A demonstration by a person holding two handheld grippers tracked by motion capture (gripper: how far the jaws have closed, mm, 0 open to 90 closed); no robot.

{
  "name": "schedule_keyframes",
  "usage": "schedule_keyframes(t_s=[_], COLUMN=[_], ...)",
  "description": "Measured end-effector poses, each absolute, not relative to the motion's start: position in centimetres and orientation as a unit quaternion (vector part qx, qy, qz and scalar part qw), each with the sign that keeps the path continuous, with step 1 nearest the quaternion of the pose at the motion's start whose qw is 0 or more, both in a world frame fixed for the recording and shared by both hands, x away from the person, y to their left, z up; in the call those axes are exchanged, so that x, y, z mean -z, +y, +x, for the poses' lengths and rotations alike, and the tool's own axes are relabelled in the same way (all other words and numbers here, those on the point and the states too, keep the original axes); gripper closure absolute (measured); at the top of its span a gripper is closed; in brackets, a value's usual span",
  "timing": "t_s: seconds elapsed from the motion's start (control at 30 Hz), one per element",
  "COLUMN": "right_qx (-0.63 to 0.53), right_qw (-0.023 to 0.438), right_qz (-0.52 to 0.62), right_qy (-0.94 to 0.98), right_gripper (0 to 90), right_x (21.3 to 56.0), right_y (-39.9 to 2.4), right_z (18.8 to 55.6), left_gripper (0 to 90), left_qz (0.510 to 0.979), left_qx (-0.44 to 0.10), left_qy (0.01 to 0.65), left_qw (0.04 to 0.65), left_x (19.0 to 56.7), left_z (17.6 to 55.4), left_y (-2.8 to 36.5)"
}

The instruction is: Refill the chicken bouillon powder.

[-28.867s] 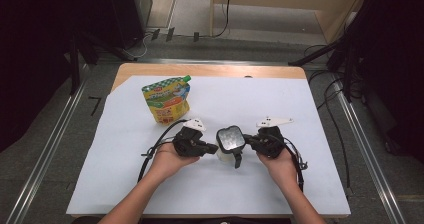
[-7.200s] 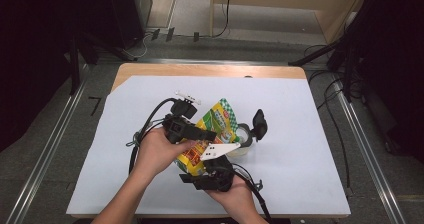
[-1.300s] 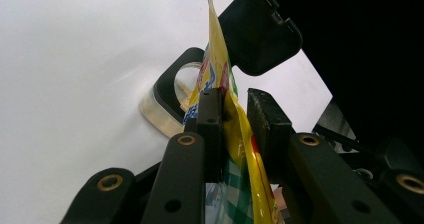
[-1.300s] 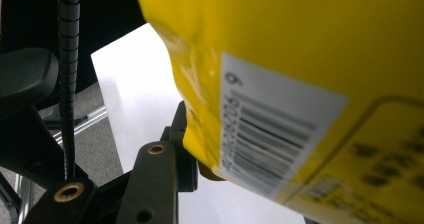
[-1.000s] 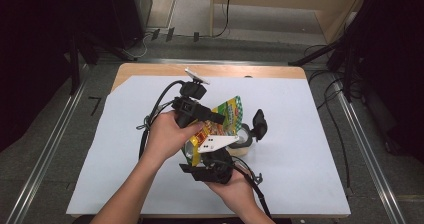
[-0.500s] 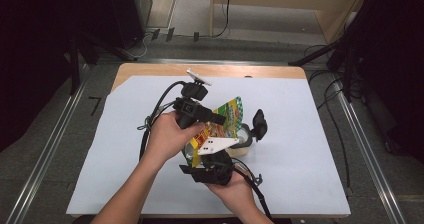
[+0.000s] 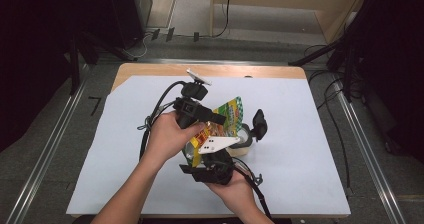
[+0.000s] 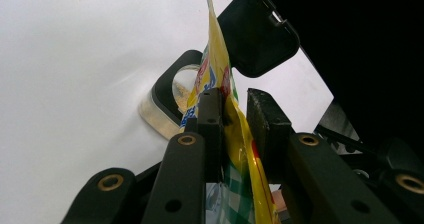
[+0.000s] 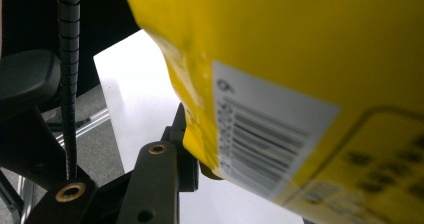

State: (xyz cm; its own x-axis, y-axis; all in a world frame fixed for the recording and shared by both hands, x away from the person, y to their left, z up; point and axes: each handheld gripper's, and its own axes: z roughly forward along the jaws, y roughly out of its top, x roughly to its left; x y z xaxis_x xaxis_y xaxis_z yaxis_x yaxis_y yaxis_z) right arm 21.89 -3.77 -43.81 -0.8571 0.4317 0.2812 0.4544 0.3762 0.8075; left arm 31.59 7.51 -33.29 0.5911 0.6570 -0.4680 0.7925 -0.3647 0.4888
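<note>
Here the left tool (image 8: pixel 235 104) and right tool (image 7: pixel 212 156) both clench the yellow pouch (image 7: pixel 220 129) over the jar (image 7: pixel 245 136).

Both tongs black: left tongs (image 7: pixel 212 119) and right tongs (image 7: pixel 212 156) with brass-ringed pivot holes, black trailing cables, a white three-cornered plate (image 7: pixel 217 143) with dots. Forearms bare, no sleeves.

A snack bag (image 7: pixel 225 121) hangs over the middle of the table (image 7: pixel 310 174), above an open container (image 7: pixel 245 139) whose lid (image 7: pixel 259 125) stands at its right. The left gripper (image 7: pixel 220 119) is on the bag's far-left side, the right gripper (image 7: pixel 212 156) on its near side.
</note>
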Motion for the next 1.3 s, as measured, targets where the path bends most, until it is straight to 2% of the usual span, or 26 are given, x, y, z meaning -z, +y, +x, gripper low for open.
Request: schedule_keyframes(t_s=[0.23,1.3], right_qx=[0.497,0.492], right_qw=[0.026,0.002], right_qz=[-0.272,-0.266], right_qy=[-0.824,-0.829], right_gripper=[65.1,63.7], right_x=[43.79,43.43], right_y=[-3.95,-3.73], right_z=[22.1,21.85], left_gripper=[76.4,76.4], left_qz=[0.821,0.818], left_qx=[0.097,0.097], left_qy=[0.443,0.445], left_qw=[0.349,0.353], left_x=[33.28,33.12], left_z=[31.59,31.74], left_y=[7.55,7.93])
